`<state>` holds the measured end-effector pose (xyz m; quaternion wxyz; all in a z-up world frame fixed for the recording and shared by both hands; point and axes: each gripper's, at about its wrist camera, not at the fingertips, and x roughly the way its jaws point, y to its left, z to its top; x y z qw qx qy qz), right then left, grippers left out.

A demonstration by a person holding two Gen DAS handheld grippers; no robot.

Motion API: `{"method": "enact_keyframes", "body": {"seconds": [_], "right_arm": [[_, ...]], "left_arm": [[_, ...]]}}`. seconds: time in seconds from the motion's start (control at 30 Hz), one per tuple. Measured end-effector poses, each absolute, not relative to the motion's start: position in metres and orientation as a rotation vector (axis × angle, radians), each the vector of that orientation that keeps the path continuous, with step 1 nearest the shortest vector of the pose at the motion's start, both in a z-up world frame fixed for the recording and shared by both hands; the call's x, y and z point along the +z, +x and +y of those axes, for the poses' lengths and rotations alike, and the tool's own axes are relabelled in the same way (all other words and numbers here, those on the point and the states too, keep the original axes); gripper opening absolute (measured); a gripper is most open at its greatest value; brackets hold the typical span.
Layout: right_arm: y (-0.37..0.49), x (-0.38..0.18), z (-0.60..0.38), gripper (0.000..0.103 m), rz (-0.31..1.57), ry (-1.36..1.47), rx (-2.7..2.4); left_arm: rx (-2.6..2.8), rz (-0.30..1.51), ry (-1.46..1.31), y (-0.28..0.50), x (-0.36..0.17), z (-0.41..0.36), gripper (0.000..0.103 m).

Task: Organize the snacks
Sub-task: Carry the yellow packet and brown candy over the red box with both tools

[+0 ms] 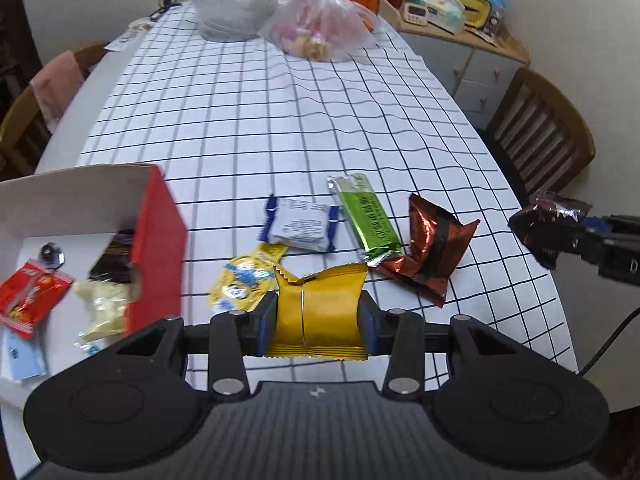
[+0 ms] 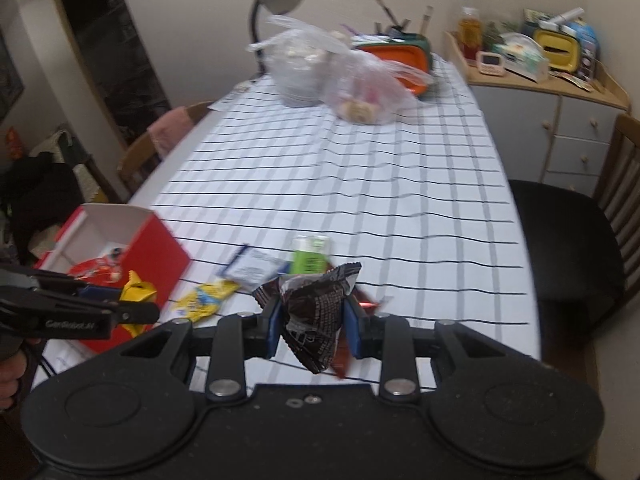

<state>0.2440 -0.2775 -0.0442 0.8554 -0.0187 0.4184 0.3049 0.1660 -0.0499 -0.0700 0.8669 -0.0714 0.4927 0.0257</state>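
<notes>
Gold foil packet [image 1: 320, 312], creased down its middle, pinched upright between the pads of the left tool [image 1: 319, 322]. Dark crinkled packet [image 2: 316, 316] clamped in the right tool [image 2: 312, 326]. On the desk [image 1: 280, 120]: a white-and-blue packet [image 1: 300, 224], a green bar [image 1: 368, 216], a copper-brown pouch [image 1: 432, 248] and a yellow sachet [image 1: 244, 280]. Red open box [image 1: 158, 248] at left, holding a red packet [image 1: 28, 296].
</notes>
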Motion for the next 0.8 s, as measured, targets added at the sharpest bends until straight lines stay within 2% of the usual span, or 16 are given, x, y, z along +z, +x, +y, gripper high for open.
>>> {"method": "enact_keyframes", "body": {"seconds": [0.8], "right_arm": [[0.168,-0.048,-0.081,0.030,0.924,-0.110,0.857]], "left_arm": [[0.195,1.000,-0.193,0.091,-0.046,0.115,0.041]]}}
